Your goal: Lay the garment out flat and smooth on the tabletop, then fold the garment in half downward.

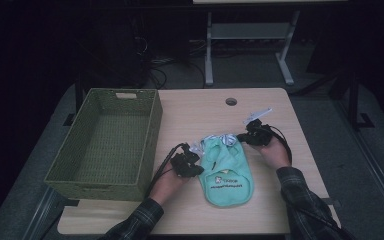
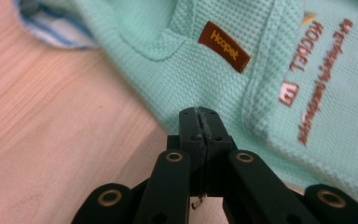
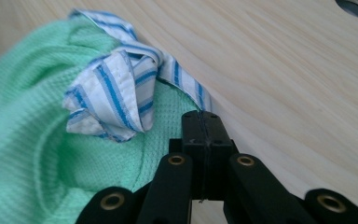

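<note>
**Q:** Where does the work stand, and where is the garment?

**A:** The small mint-green shirt (image 1: 226, 170) lies flat on the table (image 1: 190, 112), toward the near edge and a little right of the middle. Its blue-striped collar (image 1: 223, 140) points to the far edge and its printed hem to me. The green woven basket (image 1: 107, 141) sits along the table's left edge with nothing visible inside it. So I judge nothing is packed yet — the shirt has still to be folded or lifted, and then moved left into the basket.

**Q:** How are your hands and grippers posed?

**A:** Both forearms come in from the near edge, one on each side of the shirt. My left gripper (image 1: 192, 165) is low at the shirt's left edge, about midway along. In the left gripper view its jaws are pressed together, with the tips at the knit's border; whether any cloth is caught between them I cannot tell. My right gripper (image 1: 246, 137) is at the far right corner of the shirt, just beside the collar. In the right gripper view its jaws are also together, tips at the cloth's edge below the bunched striped collar — again, I cannot tell if they pinch fabric.
</note>
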Demonstrator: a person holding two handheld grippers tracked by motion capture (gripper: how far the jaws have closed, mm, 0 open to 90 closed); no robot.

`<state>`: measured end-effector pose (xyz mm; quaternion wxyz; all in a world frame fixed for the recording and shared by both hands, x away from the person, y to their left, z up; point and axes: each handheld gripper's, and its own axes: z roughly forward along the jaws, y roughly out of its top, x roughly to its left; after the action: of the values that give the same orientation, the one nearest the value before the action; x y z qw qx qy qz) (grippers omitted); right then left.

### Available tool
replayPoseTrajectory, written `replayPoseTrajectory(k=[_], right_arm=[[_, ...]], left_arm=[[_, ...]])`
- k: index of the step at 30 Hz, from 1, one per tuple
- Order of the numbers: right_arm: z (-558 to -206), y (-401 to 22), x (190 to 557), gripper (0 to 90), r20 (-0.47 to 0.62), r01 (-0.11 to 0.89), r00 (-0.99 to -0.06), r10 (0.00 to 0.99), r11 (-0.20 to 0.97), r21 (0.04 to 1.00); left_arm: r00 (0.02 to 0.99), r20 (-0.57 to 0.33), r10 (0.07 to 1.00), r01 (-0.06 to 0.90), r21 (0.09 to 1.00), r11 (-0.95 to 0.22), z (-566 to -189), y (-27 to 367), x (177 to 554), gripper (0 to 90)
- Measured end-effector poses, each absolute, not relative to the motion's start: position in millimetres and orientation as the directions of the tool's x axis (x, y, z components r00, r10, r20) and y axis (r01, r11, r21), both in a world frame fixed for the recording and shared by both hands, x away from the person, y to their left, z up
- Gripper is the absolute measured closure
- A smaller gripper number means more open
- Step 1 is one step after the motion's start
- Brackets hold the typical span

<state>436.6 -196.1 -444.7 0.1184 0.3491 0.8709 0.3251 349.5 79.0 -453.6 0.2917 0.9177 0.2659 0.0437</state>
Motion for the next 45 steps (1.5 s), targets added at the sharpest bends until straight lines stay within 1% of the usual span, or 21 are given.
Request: replayPoseTrajectory(k=[3, 5, 8, 11, 14, 15, 17, 19, 25, 30, 38, 45], right_arm=[[-453, -199, 438, 89.9, 0.007, 0.542, -0.724, 0.689, 0.563, 0.624], [-461, -201, 438, 89.8, 0.024, 0.554, -0.720, 0.693, 0.554, 0.622], [-464, -204, 436, 89.7, 0.045, 0.559, -0.709, 0.704, 0.523, 0.644], [-462, -206, 432, 87.2, 0.073, 0.550, -0.722, 0.688, 0.506, 0.665], [-455, -210, 430, 84.2, 0.099, 0.541, -0.725, 0.681, 0.475, 0.694], [-454, -210, 430, 83.2, 0.101, 0.535, -0.726, 0.680, 0.467, 0.704], [-449, -209, 429, 81.9, 0.107, 0.533, -0.727, 0.678, 0.460, 0.710], [-447, -207, 429, 79.8, 0.106, 0.532, -0.726, 0.679, 0.457, 0.713], [-444, -207, 430, 68.5, 0.116, 0.532, -0.724, 0.680, 0.443, 0.722], [-442, -209, 430, 63.1, 0.112, 0.529, -0.720, 0.684, 0.437, 0.728], [-440, -210, 432, 57.3, 0.119, 0.531, -0.715, 0.689, 0.425, 0.733], [-442, -207, 436, 54.4, 0.125, 0.537, -0.717, 0.685, 0.430, 0.726]], left_arm=[[0.856, -0.070, 0.512, 0.459, 0.558, -0.692, -453, 79, 349, 89.5], [0.855, -0.073, 0.514, 0.462, 0.559, -0.688, -454, 79, 349, 89.5], [0.849, -0.081, 0.522, 0.470, 0.566, -0.677, -454, 78, 349, 89.4], [0.855, -0.083, 0.513, 0.464, 0.563, -0.684, -454, 80, 350, 89.0], [0.856, -0.099, 0.507, 0.469, 0.562, -0.681, -454, 82, 351, 86.7], [0.850, -0.116, 0.514, 0.482, 0.567, -0.668, -454, 82, 352, 84.8], [0.851, -0.111, 0.514, 0.479, 0.565, -0.671, -453, 83, 353, 82.9], [0.849, -0.108, 0.518, 0.480, 0.569, -0.668, -451, 84, 354, 79.2], [0.835, -0.114, 0.538, 0.492, 0.591, -0.639, -445, 87, 360, 64.9], [0.834, -0.127, 0.537, 0.496, 0.600, -0.628, -441, 87, 370, 57.0], [0.824, -0.115, 0.554, 0.494, 0.625, -0.605, -435, 87, 387, 46.9], [0.816, -0.097, 0.570, 0.488, 0.646, -0.588, -432, 85, 409, 42.0]])
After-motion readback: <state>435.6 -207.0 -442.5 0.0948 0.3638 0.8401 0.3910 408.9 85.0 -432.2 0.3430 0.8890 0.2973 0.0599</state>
